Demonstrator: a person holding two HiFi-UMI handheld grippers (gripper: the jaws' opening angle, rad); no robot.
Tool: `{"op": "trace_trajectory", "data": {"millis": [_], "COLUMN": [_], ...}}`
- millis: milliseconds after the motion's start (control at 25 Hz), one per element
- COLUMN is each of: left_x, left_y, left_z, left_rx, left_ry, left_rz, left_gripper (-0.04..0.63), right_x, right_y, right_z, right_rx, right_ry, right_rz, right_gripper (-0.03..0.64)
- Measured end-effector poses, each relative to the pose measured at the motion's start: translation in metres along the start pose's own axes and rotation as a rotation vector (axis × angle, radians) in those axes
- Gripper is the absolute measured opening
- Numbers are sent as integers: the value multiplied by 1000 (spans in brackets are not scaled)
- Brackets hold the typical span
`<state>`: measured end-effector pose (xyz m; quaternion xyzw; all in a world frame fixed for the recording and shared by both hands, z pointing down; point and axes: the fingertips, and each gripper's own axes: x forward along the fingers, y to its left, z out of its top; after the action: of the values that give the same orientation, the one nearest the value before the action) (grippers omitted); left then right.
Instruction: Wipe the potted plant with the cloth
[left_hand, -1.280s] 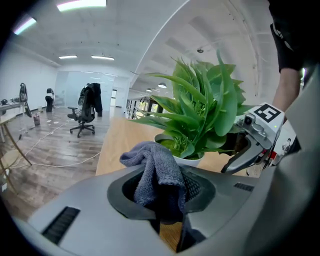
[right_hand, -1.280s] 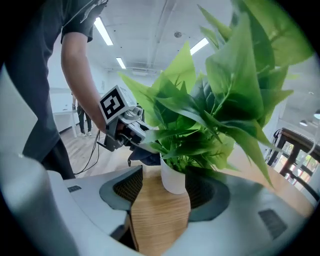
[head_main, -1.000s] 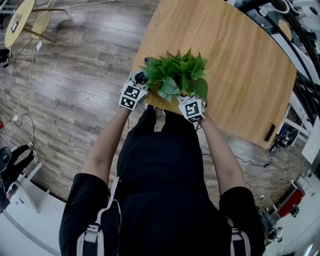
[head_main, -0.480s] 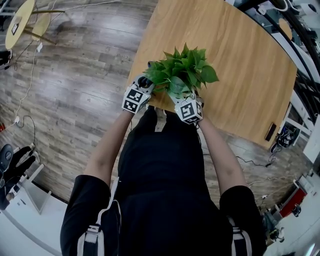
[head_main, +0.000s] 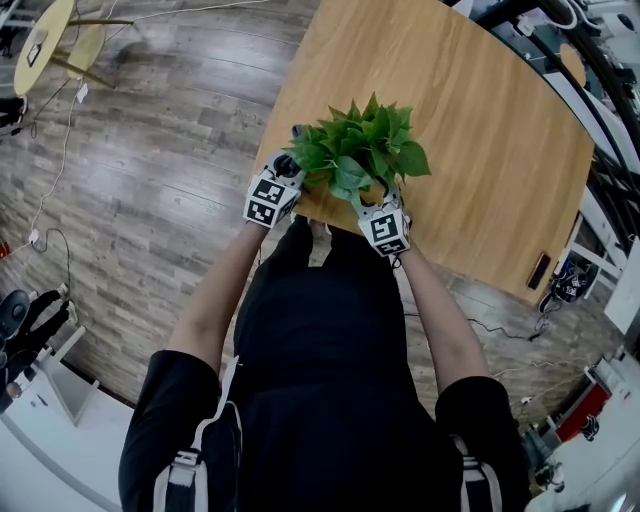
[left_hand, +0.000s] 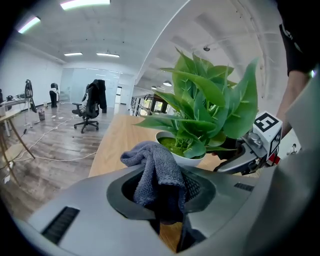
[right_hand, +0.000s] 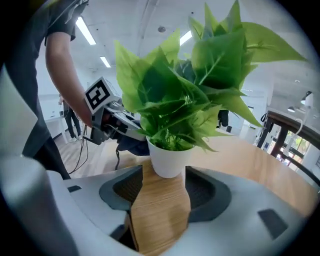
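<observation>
Clamping the grey cloth (left_hand: 152, 172), the left gripper (left_hand: 167, 212) has the potted plant (left_hand: 200, 117) just ahead, slightly right, while the right gripper (right_hand: 161, 200) gapes wide and empty just short of it.

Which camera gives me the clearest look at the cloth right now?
The left gripper view: the grey cloth sits bunched, close up, clamped in the left tongs. The right gripper view shows only a dark scrap of it beside the white pot. In the head view it cannot be made out under the leaves.
</observation>
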<state>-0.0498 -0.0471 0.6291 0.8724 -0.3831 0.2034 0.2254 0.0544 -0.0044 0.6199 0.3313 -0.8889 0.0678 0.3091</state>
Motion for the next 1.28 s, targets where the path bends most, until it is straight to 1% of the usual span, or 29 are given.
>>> {"op": "trace_trajectory", "data": {"millis": [160,320,560,720,880,960,1120,1280], "left_x": [5,5,1,-4,-9,-9,-8,-8], "left_y": [0,2,-17,-25,-36,-40,-36,-17], "left_z": [5,7,-1,-3,-6,-8,-7,-4], "left_rx": [1,20,118,99,124,120,93,68], "left_ry": [3,7,27,4,8,9,0,9], "left_rz": [6,12,-65,-92,-146,-155,-130,-69], "left_gripper": [126,126,124,126,126,126,126,126], "right_x": [12,19,18,19,19,19,14,9], "right_y": [-23,-21,-21,-21,-21,-21,-14,9], "right_z": [16,28,26,25,25,24,23,22], "right_rx": [-28,-79,-100,-94,-84,-76,-53,-87], "right_ry": [-41,-58,-52,-46,-40,-37,-35,-41], "right_rz": [-16,23,35,34,24,16,9,34], "right_gripper": [250,250,250,250,250,250,250,250]}}
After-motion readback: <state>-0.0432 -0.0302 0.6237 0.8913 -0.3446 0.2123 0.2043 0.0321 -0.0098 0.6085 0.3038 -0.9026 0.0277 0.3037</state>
